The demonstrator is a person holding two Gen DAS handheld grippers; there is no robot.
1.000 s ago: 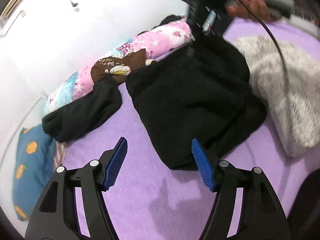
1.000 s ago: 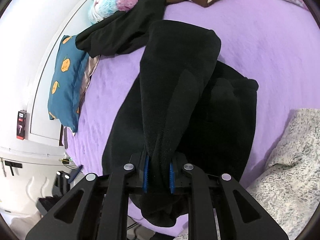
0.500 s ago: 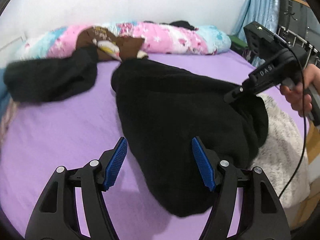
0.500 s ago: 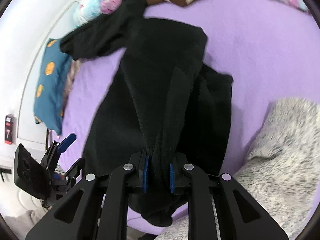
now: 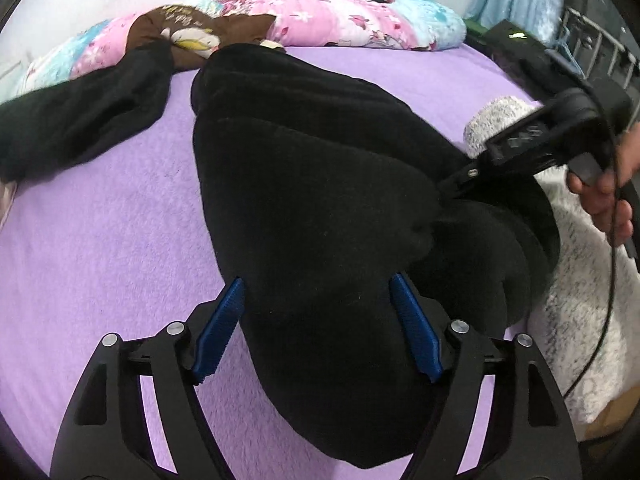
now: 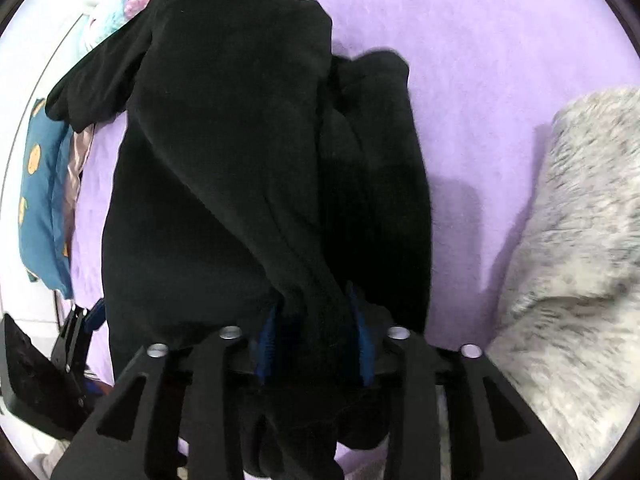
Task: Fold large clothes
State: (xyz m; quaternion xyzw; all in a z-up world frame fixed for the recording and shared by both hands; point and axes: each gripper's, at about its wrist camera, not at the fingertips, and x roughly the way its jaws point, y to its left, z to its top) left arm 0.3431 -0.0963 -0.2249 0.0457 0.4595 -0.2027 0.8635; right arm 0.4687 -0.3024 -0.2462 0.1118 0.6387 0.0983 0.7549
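The purple bed point(image 5: 100, 216) takes up most of the room. Across it lies the black fleece garment point(image 5: 320, 184), a long folded bundle whose length runs from the flowered pillow point(image 5: 344, 20) at the head down towards the near edge, between a second black garment point(image 5: 80, 120) and a grey fluffy blanket point(image 6: 572, 240). The left gripper point(image 5: 316, 328) stands wide, having just opened further, its blue pads either side of the bundle's near end and not pressing on it. The right gripper point(image 6: 314, 344) has just been opening too. A ridge of the fleece is still between its pads, but whether they still pinch it I cannot tell.
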